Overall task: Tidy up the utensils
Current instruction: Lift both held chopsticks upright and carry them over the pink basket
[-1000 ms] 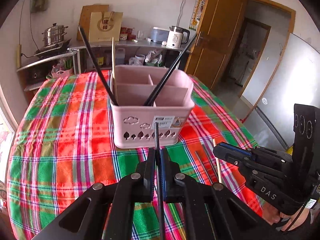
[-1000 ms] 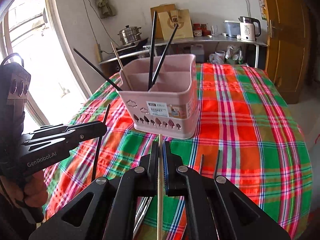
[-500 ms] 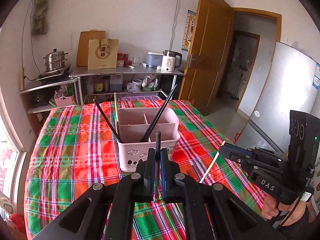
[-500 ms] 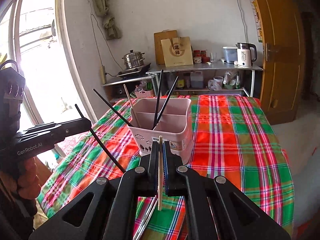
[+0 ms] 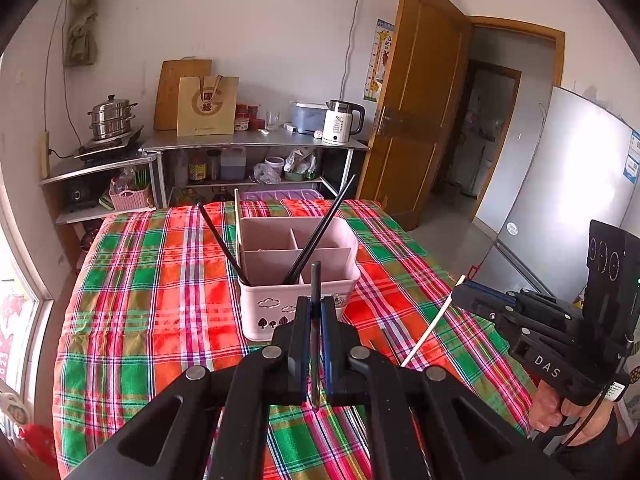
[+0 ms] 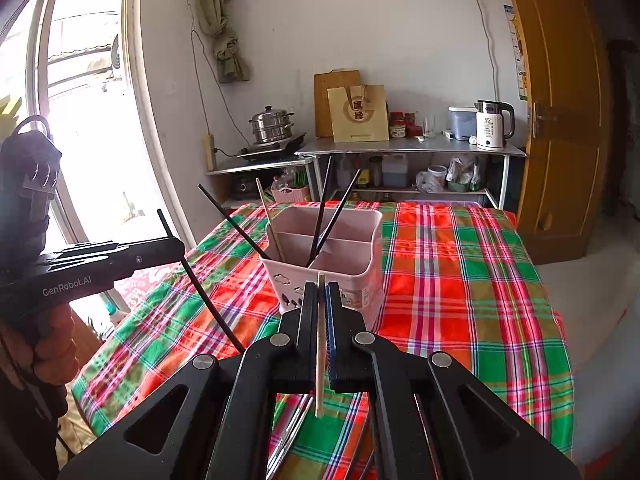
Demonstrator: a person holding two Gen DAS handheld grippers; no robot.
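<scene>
A pink divided caddy (image 5: 276,306) stands mid-table on the plaid cloth, with black chopsticks (image 5: 320,232) and one wooden stick leaning out of it. My left gripper (image 5: 316,308) is shut on a black chopstick (image 5: 316,280), held in the air in front of the caddy. My right gripper (image 6: 320,296) is shut on a pale wooden chopstick (image 6: 320,360), also above the table. In the left wrist view the right gripper (image 5: 470,294) hangs at the right with its wooden chopstick (image 5: 430,330) slanting down. In the right wrist view the left gripper (image 6: 178,246) is at the left, its black chopstick (image 6: 208,300) slanting.
Metal utensils (image 6: 290,436) lie on the cloth below my right gripper. Behind the table a steel shelf (image 5: 256,146) carries a kettle (image 5: 340,122), a paper bag and a steamer pot (image 5: 110,116). A wooden door (image 5: 416,104) and a fridge (image 5: 560,200) stand right, a window (image 6: 88,100) left.
Both grippers have risen from near the cloth with their chopsticks, so the caddy now looks smaller and lower. In the last half second almost nothing has shifted.
</scene>
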